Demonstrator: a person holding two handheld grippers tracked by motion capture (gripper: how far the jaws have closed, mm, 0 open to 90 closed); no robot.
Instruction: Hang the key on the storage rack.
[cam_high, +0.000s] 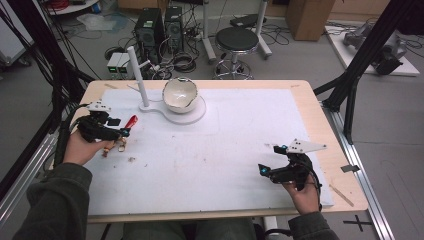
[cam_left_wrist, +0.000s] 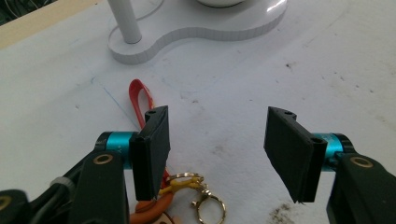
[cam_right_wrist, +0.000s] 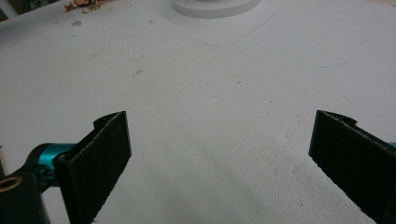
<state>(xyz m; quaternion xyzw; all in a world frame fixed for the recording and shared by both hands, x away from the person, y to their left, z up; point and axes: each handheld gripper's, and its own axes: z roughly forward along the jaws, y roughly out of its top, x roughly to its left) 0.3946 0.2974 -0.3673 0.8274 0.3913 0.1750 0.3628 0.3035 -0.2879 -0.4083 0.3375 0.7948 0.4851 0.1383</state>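
We are holding the left gripper (cam_left_wrist: 217, 154) with its jaws spread wide, gripping nothing. The keychain (cam_left_wrist: 161, 186), with a red strap and gold rings, is lying on the white mat (cam_left_wrist: 280, 65) beside and under its left jaw. Beyond sits the white stand (cam_high: 172, 112) bearing a bowl (cam_high: 180, 94). Well apart from the keychain, our right gripper (cam_high: 269, 161) is resting wide open, empty.

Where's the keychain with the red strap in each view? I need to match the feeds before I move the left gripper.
High view: the keychain lies at the table's left, just beside the left gripper.
Left gripper view: bottom left, red strap and gold rings partly behind the left-hand finger.
Right gripper view: tiny, at the top left edge.
Shared landmark: the white stand base.
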